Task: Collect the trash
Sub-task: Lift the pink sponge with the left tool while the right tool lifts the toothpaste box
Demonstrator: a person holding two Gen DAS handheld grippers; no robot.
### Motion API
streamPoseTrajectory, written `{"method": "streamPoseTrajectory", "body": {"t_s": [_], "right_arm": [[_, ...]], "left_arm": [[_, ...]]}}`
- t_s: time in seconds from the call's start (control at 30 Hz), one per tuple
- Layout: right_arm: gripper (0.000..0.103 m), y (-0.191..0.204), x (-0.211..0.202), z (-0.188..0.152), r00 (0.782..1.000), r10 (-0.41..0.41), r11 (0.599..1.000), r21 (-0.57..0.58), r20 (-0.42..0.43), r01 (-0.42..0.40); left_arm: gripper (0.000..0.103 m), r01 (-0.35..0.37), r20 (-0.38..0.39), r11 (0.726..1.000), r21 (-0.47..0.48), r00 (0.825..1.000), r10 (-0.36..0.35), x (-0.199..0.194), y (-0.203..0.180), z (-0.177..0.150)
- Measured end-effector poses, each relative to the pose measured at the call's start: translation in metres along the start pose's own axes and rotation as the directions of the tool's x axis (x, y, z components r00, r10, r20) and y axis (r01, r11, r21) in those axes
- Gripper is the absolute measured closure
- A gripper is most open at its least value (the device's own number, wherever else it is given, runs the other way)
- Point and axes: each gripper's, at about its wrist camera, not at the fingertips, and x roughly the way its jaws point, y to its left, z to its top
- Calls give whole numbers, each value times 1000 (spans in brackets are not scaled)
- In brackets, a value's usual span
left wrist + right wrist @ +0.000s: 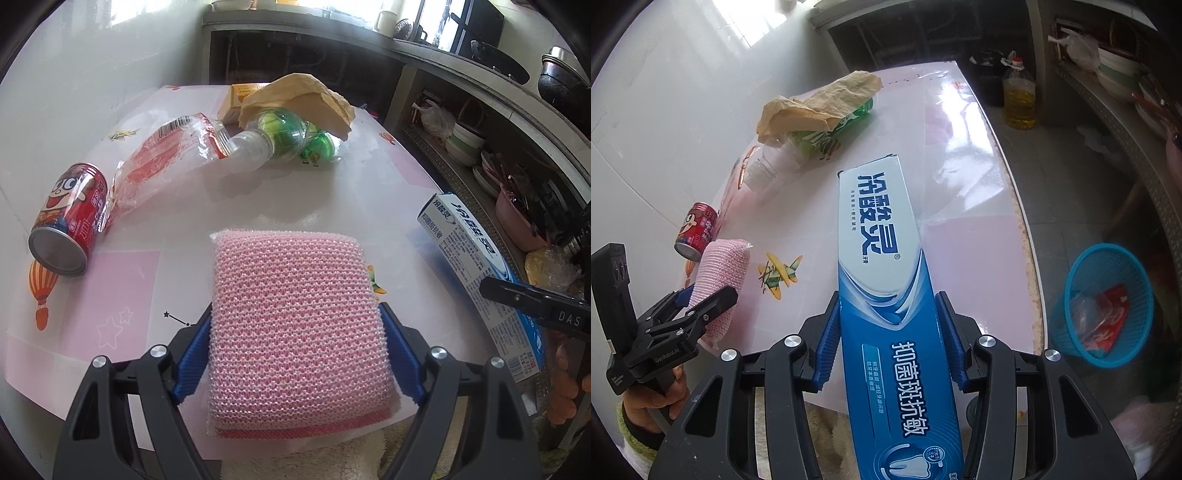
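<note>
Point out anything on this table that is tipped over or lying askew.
The red can lies on its side, base toward the camera. The green plastic bottle also lies flat, with crumpled brown paper draped over it.

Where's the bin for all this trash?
In the right wrist view, the blue basket sits on the floor at the right, below the table edge.

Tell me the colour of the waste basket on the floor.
The basket is bright blue, a mesh weave; it shows only in the right wrist view.
</note>
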Motion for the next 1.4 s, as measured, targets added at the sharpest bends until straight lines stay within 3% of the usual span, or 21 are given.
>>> {"method": "streamPoseTrajectory", "body": {"t_s": [0.9, 1.4], "right_arm": [[57, -11, -19, -3, 998, 42, 999, 31, 46, -44], [57, -40, -42, -7, 993, 61, 993, 90, 104, -70]], "left_arm": [[22, 42, 35, 999, 31, 998, -43, -15, -11, 9], [22, 77, 47, 993, 95, 996, -81, -20, -51, 21]]}}
